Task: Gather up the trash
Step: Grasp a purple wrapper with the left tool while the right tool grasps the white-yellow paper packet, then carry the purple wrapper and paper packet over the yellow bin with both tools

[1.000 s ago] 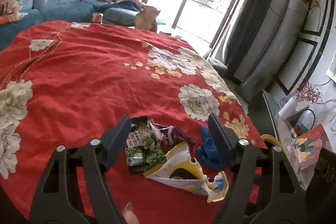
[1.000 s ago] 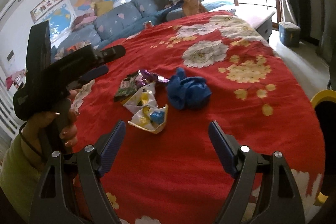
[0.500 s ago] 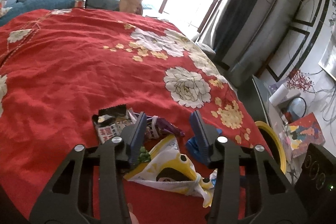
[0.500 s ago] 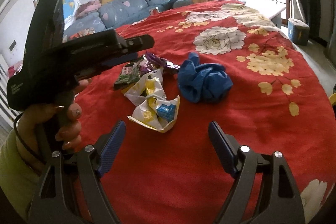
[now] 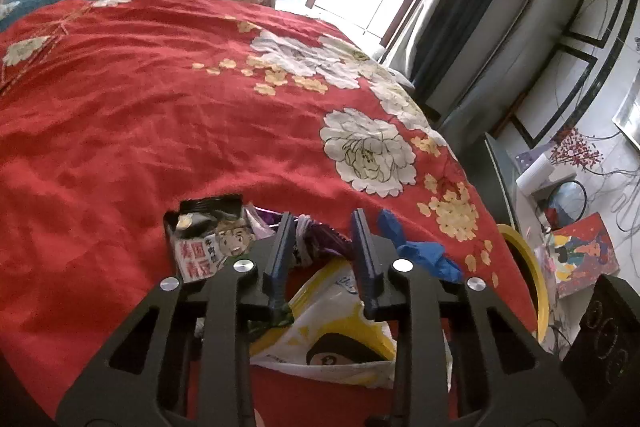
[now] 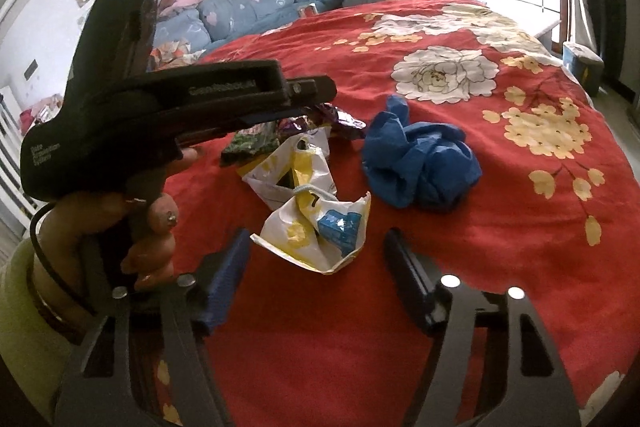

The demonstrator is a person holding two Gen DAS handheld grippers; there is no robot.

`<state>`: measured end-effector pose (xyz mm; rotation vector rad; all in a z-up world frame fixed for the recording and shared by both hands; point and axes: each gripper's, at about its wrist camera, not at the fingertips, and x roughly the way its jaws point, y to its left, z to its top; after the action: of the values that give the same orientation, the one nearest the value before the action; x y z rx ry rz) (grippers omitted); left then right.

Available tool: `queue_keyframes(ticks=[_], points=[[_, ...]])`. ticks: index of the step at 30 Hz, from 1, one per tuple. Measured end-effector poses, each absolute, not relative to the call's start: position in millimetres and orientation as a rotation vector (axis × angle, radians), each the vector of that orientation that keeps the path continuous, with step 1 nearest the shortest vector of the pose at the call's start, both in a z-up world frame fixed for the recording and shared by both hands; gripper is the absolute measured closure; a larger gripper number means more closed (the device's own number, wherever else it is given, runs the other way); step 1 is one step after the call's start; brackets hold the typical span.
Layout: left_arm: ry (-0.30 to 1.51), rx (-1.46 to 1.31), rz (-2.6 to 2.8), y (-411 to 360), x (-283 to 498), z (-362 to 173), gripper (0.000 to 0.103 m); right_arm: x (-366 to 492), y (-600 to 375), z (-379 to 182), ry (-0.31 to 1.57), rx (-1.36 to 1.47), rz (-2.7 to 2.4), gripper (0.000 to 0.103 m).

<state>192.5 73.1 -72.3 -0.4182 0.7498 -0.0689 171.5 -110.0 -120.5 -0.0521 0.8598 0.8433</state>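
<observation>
Trash pile sits on the red floral bedspread (image 6: 440, 327), toward its near right part: green snack packet (image 5: 204, 247) far left, purple wrapper (image 6: 344, 121) behind, yellow-and-white plastic bag (image 6: 316, 223) in the middle, crumpled blue cloth (image 6: 416, 167) on the right. Risk, my reading: the left gripper (image 5: 324, 259), descending over overlapping wrappers, may pinch only a loose edge or snag the bedspread, so pieces drop; both grippers converging on one pile could collide. Left jaws have just been closing, now a narrow gap over the purple wrapper and bag; cannot tell whether pads press anything. Right gripper (image 6: 320, 275) jaws have been closing too, moderately spread, empty, straddling the bag's near end.
</observation>
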Motion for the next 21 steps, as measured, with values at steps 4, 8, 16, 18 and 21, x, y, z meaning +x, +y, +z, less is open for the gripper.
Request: queue_keyframes(ticks=[4, 8, 16, 18, 21], points=[[0.75, -0.431, -0.081, 74, 192, -74, 0.087, 172, -109, -121, 0.856, -0.05, 0.855, 0.059], [0.746, -0.436, -0.087, 73, 189, -74, 0.09, 172, -113, -121, 0.859, -0.026, 0.858, 0.074], [0.727, -0.453, -0.109, 70, 180, -68, 0.09, 163, -121, -114, 0.807, -0.022, 0.864, 0.079], [0.716, -0.448, -0.115, 67, 178, -64, 0.091, 159, -125, -112, 0.796, -0.023, 0.864, 0.08], [0.702, -0.446, -0.124, 64, 175, -58, 0.092, 155, -132, -108, 0.782, -0.018, 0.859, 0.08]])
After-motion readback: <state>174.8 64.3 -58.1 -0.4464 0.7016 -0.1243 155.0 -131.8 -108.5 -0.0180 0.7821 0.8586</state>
